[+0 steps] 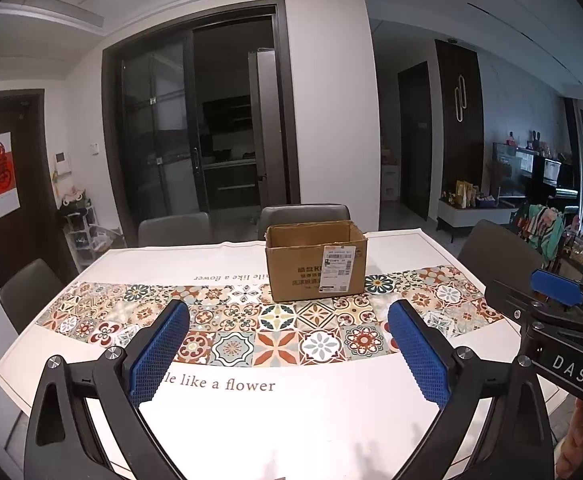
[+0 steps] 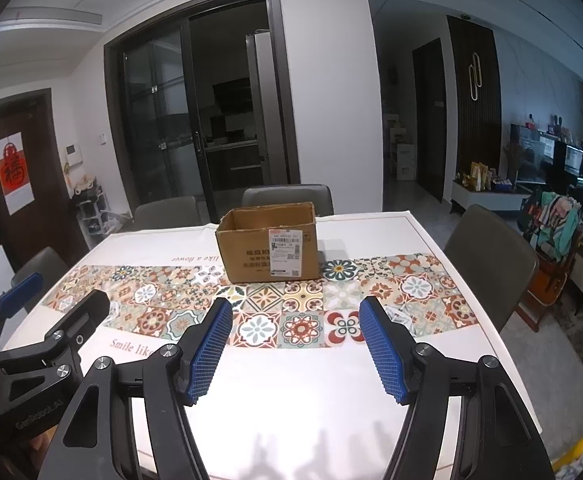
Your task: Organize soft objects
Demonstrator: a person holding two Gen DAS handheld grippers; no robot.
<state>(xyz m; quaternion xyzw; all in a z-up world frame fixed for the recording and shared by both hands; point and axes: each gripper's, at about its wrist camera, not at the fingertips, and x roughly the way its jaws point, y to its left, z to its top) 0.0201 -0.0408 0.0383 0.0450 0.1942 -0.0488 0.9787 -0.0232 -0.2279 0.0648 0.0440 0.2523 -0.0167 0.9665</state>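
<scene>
An open brown cardboard box (image 1: 316, 264) with a white shipping label stands on the table's patterned tile band, also in the right wrist view (image 2: 269, 244). Its inside is hidden. My left gripper (image 1: 289, 320) is open and empty above the table's near side, well short of the box. My right gripper (image 2: 295, 322) is open and empty, beside it to the right; it shows at the right edge of the left wrist view (image 1: 547, 300). The left gripper shows at the left edge of the right wrist view (image 2: 51, 308). No soft objects are in view.
The table (image 1: 291, 420) has a white cloth with a tiled band and the words "Smile like a flower". Grey chairs stand at the far side (image 1: 303, 216), left (image 1: 27, 292) and right (image 2: 487, 256). Dark glass doors lie behind.
</scene>
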